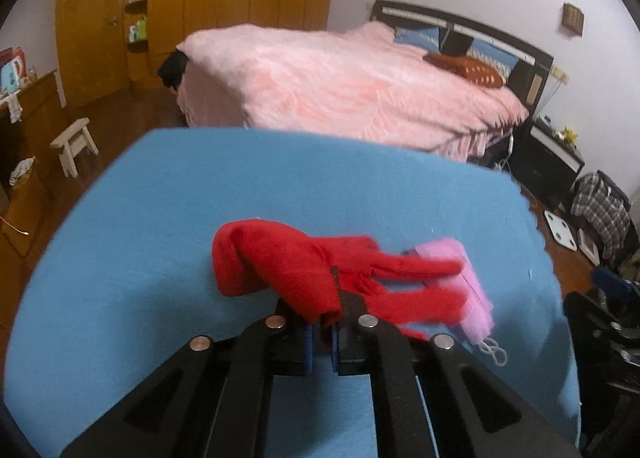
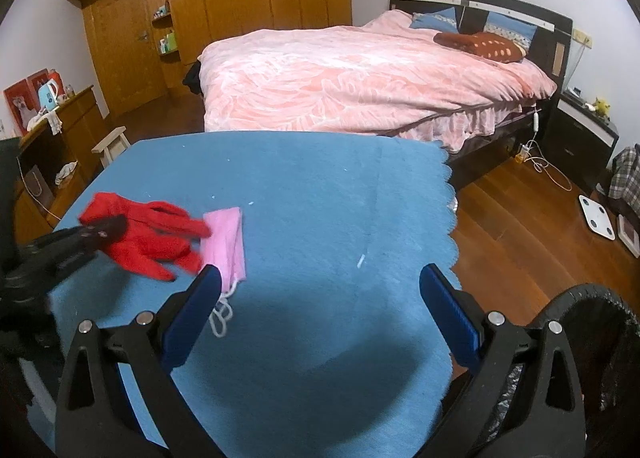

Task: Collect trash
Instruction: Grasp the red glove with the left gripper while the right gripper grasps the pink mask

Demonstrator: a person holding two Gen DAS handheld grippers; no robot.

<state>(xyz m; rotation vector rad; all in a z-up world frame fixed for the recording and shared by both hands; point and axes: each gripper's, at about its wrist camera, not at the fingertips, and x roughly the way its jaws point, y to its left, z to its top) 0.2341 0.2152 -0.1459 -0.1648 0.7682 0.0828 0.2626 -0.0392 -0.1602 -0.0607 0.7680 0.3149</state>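
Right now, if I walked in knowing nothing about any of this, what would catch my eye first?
Probably the bright red glove on the blue cloth, pinched at its edge by the left gripper. A pink face mask lies right beside it, under the glove's fingertips. Behind the table, the big bed with its fluffy pink blanket fills the room, while the right gripper hangs open over bare cloth.

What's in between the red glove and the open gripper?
The pink face mask lies between the red glove and the right gripper on the blue cloth, as the right wrist view shows.
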